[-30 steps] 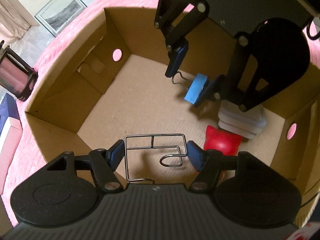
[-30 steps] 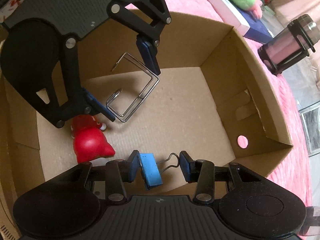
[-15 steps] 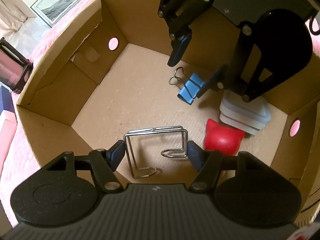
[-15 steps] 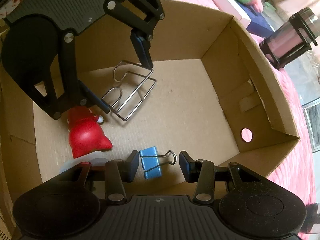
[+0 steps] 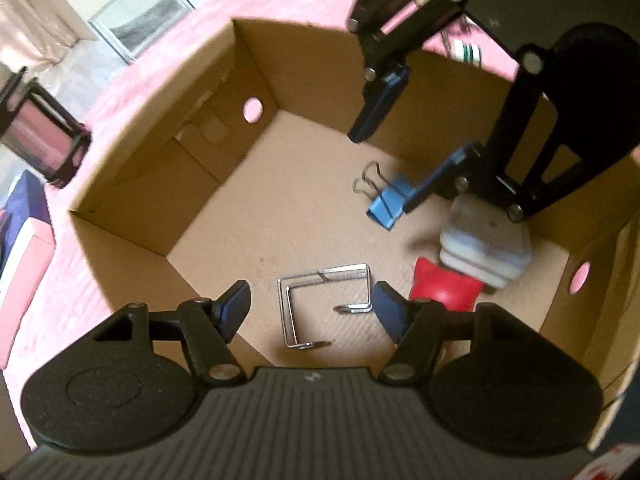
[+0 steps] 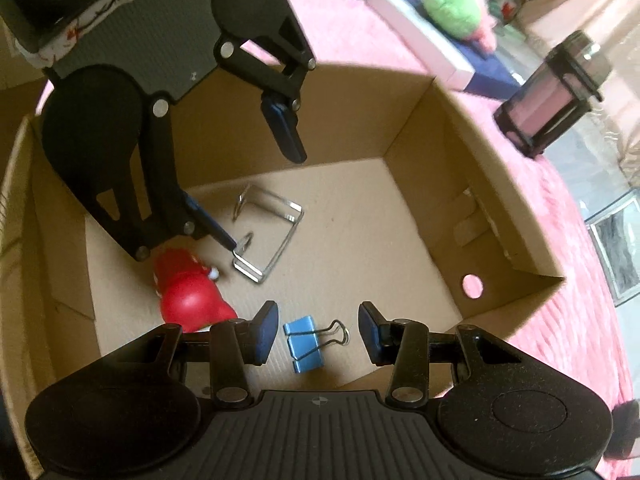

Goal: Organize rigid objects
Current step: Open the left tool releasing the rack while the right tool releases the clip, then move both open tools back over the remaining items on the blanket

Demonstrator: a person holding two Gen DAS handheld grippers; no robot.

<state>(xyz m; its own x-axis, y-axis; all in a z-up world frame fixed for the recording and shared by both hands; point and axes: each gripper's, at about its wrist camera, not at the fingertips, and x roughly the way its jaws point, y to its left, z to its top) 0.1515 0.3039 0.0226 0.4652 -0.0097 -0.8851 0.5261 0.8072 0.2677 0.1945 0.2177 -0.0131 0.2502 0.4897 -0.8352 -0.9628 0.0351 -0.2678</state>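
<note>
Both grippers have let go and lifted; clip and wire frame now lie on the box floor.
Left view: my left gripper gapes above the wire frame, touching nothing. Right view: my right gripper stands apart over the blue clip inside the box, empty.

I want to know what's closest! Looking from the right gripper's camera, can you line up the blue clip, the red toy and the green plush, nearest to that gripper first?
1. Blue clip: on the box floor, right between the right gripper's open fingers.
2. Red toy: also inside the box, off to the left.
3. Green plush: far away outside the box, at the top of the view.
</note>
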